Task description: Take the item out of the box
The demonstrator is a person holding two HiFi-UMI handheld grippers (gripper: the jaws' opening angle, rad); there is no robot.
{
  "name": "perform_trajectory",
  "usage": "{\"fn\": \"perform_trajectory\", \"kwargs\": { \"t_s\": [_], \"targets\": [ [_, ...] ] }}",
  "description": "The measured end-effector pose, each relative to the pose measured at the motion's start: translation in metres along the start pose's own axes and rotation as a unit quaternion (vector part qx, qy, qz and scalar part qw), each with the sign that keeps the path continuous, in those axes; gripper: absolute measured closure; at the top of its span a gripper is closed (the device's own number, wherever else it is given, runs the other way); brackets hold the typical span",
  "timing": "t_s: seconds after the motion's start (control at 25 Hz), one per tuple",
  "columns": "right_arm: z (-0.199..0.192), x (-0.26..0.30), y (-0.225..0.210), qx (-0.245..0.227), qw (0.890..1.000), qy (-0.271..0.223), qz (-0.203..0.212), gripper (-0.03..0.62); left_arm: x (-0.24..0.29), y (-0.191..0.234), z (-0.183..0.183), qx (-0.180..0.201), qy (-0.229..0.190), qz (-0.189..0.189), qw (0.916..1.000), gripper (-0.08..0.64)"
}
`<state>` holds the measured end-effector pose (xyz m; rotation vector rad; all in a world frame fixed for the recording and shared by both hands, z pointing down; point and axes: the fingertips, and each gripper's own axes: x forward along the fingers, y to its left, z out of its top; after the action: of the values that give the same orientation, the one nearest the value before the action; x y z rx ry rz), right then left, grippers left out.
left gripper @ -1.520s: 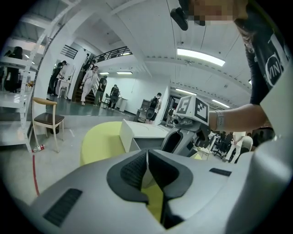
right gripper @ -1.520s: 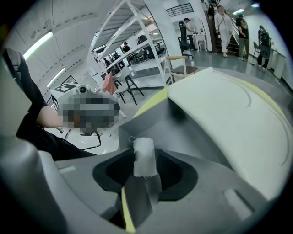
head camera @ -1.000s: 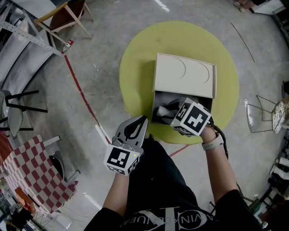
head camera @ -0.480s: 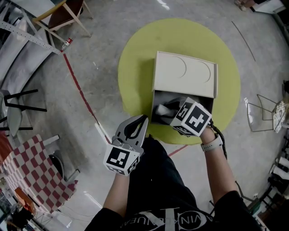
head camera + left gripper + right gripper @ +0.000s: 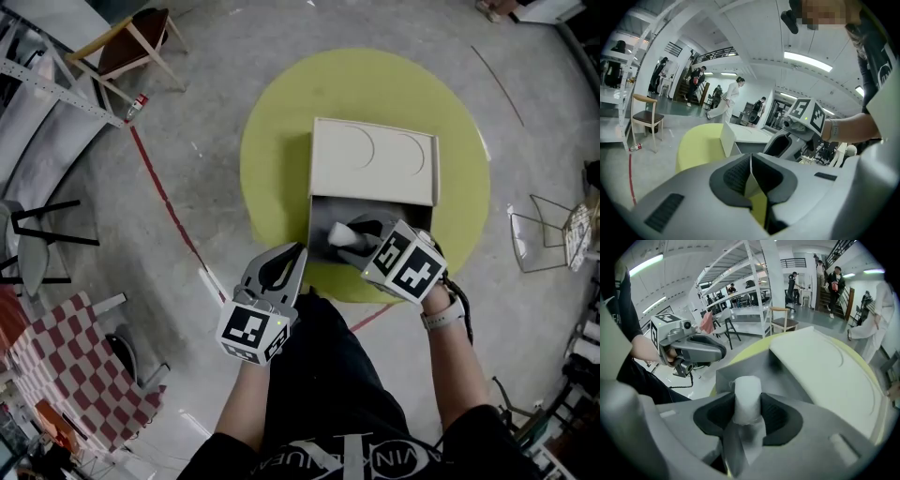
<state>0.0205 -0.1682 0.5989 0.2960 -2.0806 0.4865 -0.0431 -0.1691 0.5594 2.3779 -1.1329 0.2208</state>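
A cream box (image 5: pixel 373 159) lies on a round yellow-green table (image 5: pixel 272 159), its lid folded back and its dark opening (image 5: pixel 323 225) facing me. My right gripper (image 5: pixel 352 236) hovers over that opening, shut on a white roll (image 5: pixel 343 232). In the right gripper view the roll (image 5: pixel 747 394) stands upright between the pads of the right gripper (image 5: pixel 747 404). The jaws have just been opening a little with the roll still between them. My left gripper (image 5: pixel 292 251) hangs shut and empty by the table's near edge, left of the box. The left gripper view shows the left gripper's (image 5: pixel 750 161) tips together.
A wooden chair (image 5: pixel 131 42) stands at the far left with a small can (image 5: pixel 136 105) near it. A red line (image 5: pixel 164 192) runs across the floor. There is a red chequered seat (image 5: pixel 75 366) at the near left and a wire rack (image 5: pixel 548 234) at the right.
My right gripper has drawn back and up from the box's opening, bringing the white roll with it. The left gripper has stayed where it was.
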Motion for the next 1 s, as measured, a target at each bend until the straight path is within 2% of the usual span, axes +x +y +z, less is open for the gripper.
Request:
{"fn": "perform_trajectory", "kwargs": {
  "t_s": [0.36, 0.72, 1.0],
  "targets": [
    [0.002, -0.040, -0.012, 0.051, 0.994, -0.079, -0.054, 0.425, 0.004, -0.009, 0.017, 0.009, -0.002, -0.013, 0.9999, 0.543],
    [0.004, -0.076, -0.014, 0.098, 0.976, -0.173, -0.093, 0.425, 0.010, -0.014, 0.030, 0.019, 0.003, -0.021, 0.9996, 0.543],
    [0.000, -0.098, -0.012, 0.107, 0.963, -0.219, -0.115, 0.425, 0.014, -0.024, 0.041, 0.033, 0.002, -0.034, 0.9989, 0.543]
  ]
}}
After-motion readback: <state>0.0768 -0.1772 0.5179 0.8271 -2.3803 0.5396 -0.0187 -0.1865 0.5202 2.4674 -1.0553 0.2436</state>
